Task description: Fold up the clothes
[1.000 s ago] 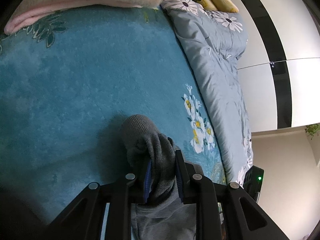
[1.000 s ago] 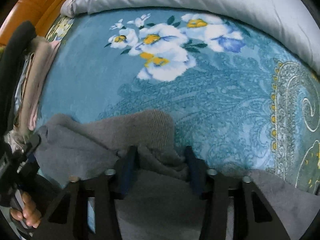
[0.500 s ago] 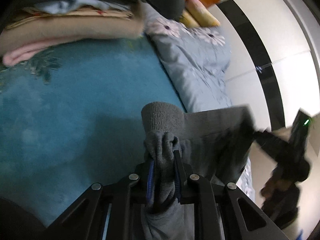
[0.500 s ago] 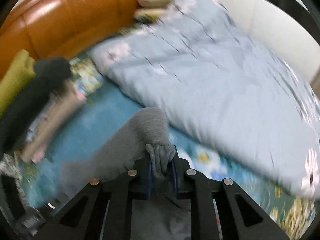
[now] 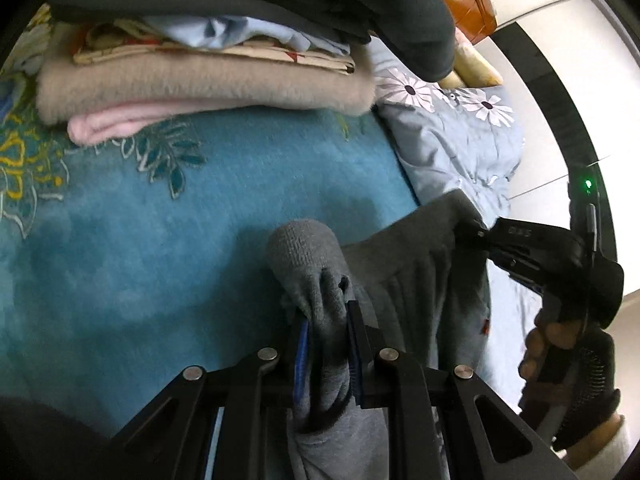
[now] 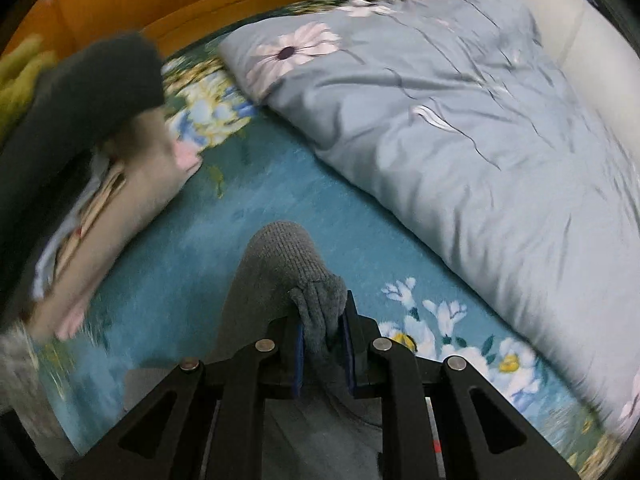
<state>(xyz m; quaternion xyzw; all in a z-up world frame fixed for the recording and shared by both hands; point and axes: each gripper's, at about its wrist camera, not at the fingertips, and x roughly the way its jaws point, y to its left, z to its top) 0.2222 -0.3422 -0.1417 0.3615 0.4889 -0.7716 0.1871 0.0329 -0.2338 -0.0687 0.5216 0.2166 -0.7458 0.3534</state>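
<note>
A grey knitted garment is held up above the blue bed blanket. My left gripper is shut on one ribbed end of it. My right gripper is shut on another ribbed end. In the left wrist view the right gripper shows at the right, pinching the cloth's far edge, with the hand behind it. The cloth hangs stretched between the two grippers.
A stack of folded clothes, beige, pink and dark, lies at the blanket's far end; it also shows in the right wrist view. A grey-blue flowered duvet lies along the right side. An orange headboard stands behind.
Both grippers have closed on the grey garment and lifted it off the blanket. The views have swung up toward the folded stack and headboard.
</note>
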